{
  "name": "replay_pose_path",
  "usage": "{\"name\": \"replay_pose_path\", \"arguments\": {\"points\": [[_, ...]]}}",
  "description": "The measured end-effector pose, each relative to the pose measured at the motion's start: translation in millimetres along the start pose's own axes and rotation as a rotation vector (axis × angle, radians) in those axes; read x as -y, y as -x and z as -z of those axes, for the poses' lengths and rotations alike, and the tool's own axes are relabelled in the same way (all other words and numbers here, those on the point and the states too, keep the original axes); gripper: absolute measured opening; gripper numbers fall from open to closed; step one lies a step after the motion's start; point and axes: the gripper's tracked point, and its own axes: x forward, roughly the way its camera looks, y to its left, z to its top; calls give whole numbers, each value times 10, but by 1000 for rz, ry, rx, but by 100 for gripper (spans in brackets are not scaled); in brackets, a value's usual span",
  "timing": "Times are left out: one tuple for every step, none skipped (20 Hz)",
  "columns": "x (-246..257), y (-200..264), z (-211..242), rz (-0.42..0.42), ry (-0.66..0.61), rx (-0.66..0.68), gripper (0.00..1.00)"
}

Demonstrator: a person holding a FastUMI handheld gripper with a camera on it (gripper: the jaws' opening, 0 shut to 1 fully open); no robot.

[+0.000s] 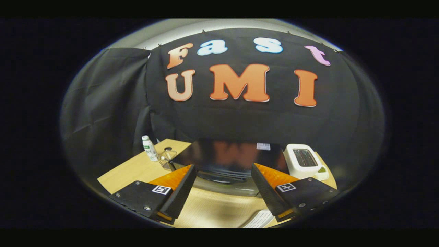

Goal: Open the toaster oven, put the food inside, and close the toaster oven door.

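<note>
The toaster oven (226, 154) is a black box with a glossy top, standing on the wooden table (137, 169) just ahead of my fingers. I look down on it from above, and its front edge (226, 187) shows between and below the fingertips. From here I cannot tell how its door stands. My gripper (223, 167) is open, with the two black and orange fingers (178, 192) spread wide and nothing between them. It hovers above the oven's front without touching it. I cannot make out the food for certain.
A white pop-up toaster (303, 161) stands right of the oven, with a small green item (322, 169) beside it. To the oven's left are a white bottle (150, 147) and a clear container (168, 159). A white ribbed object (260, 219) lies near me, under the right finger.
</note>
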Motion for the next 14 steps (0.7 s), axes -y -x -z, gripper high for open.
{"name": "replay_pose_path", "arguments": {"points": [[15, 42, -132, 4, -7, 27, 97], [47, 84, -247, 9, -19, 50, 97], [79, 133, -357, 10, -30, 73, 98], [103, 183, -496, 13, -35, 104, 98], [153, 257, -601, 18, -33, 133, 98], [189, 308, -697, 26, -31, 158, 98], [227, 355, -805, 33, -27, 181, 98], [255, 390, -874, 34, -21, 200, 98], [285, 430, -956, 41, -12, 220, 98], [321, 491, -1037, 52, -5, 243, 98], [344, 552, -1126, 59, 9, 269, 98], [367, 596, -1210, 68, 20, 297, 98], [395, 653, -1305, 76, 31, 324, 98], [415, 707, -1395, 83, 35, 352, 98]]}}
